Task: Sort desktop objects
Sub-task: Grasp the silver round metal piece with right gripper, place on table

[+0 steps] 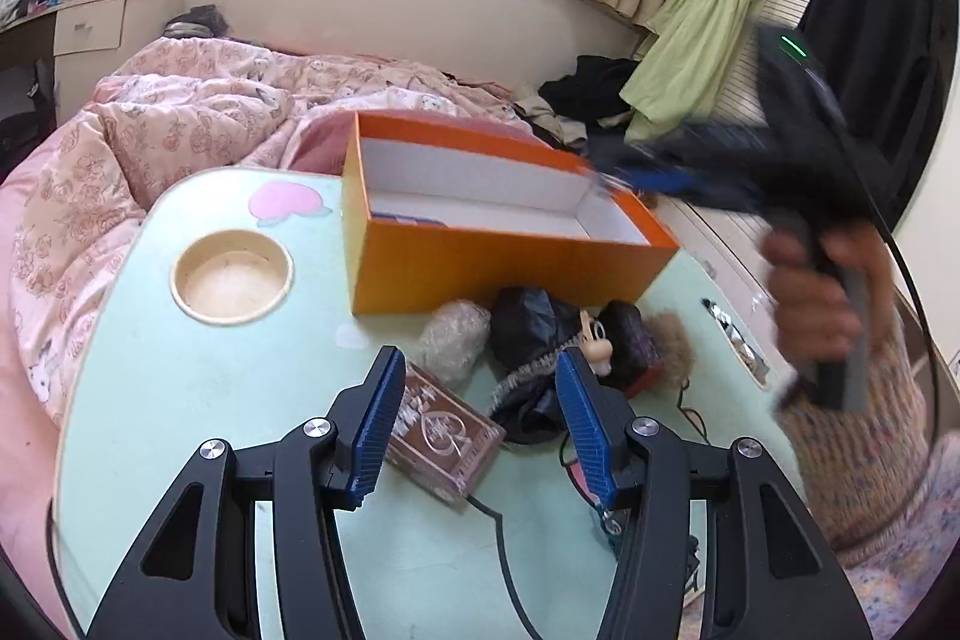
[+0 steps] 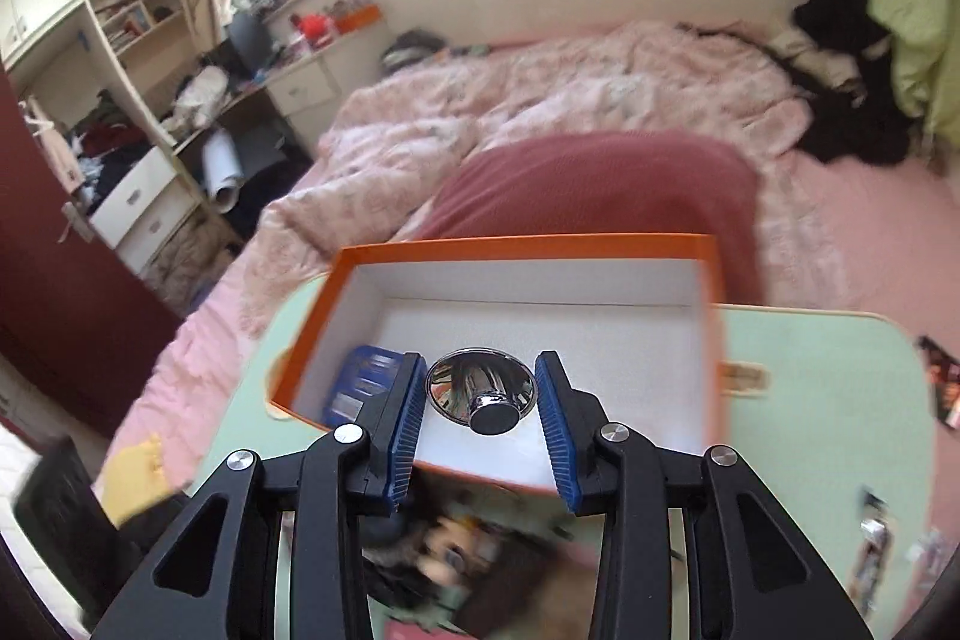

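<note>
Chrome funnel-shaped piece (image 2: 483, 391) sits between the blue pads of the right claw (image 2: 482, 400), above the open orange box (image 2: 516, 244). Its long axis runs roughly along the fingers: the narrow capped end points back toward the camera, the flared mouth faces away toward the box's white interior. Both pads stand close against the flare's rim; whether they press on it cannot be told from this view, though nothing else is seen supporting the piece. The jaws are set narrowly apart, about the width of the flare.

The box rests on the pale green counter (image 2: 828, 358), long axis across the right wrist view, open side up. A blue packet (image 2: 360, 388) lies in its near-left corner.

Left claw (image 1: 474, 418) stands wide apart and holds nothing. It hovers low over the counter near a brown patterned box (image 1: 444, 436), which lies tilted just inside the left pad; contact cannot be confirmed. Beyond the fingers lie a crumpled pale bag (image 1: 453, 340), a black bag (image 1: 528, 322) and a small doll with a face and dark hair (image 1: 606, 340), clustered together against the orange box's near wall. A round recess (image 1: 231, 277) is set into the counter to the left. A bed with a pink quilt (image 1: 198, 112) lies behind.
</note>
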Available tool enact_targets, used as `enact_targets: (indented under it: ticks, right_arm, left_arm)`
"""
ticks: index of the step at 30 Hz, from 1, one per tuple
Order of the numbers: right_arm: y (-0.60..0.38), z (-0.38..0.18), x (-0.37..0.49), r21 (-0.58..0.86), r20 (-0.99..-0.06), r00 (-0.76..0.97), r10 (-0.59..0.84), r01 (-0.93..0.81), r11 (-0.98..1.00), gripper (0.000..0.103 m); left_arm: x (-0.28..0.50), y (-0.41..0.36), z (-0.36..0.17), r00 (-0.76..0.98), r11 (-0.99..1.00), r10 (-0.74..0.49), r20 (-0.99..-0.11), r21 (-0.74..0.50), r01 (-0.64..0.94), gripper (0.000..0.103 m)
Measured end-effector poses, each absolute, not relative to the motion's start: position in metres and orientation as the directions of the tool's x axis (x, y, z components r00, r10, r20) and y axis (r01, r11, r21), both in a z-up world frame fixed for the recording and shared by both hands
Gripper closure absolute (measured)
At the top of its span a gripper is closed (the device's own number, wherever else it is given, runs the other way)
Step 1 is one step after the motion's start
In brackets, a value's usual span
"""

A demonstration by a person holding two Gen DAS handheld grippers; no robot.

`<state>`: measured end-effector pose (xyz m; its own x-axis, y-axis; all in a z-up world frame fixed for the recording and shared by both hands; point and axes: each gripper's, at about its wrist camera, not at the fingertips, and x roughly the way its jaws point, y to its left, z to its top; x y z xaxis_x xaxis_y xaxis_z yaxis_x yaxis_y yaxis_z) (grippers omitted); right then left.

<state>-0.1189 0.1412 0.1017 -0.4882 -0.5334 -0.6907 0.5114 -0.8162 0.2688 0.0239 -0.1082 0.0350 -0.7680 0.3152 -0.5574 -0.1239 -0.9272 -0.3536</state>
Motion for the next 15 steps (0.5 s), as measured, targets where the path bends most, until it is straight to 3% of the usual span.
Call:
enact_targets:
  ticks: [7,15]
  right_arm:
    - [0.232,0.057,-0.086,0.266,-0.739,-0.505,-0.446,0.388,-0.882,0.067]
    - [0.232,0.018,-0.061,0.311,-0.762,-0.421,-0.492,0.428,-0.848,0.067]
  left_arm:
    - [0.004,-0.117,0.057,-0.788,-0.937,0.289,-0.543,-0.328,-0.118,0.050]
    - [-0.036,-0.088,0.081,-0.742,-0.931,0.340,-0.577,-0.318,-0.179,0.050]
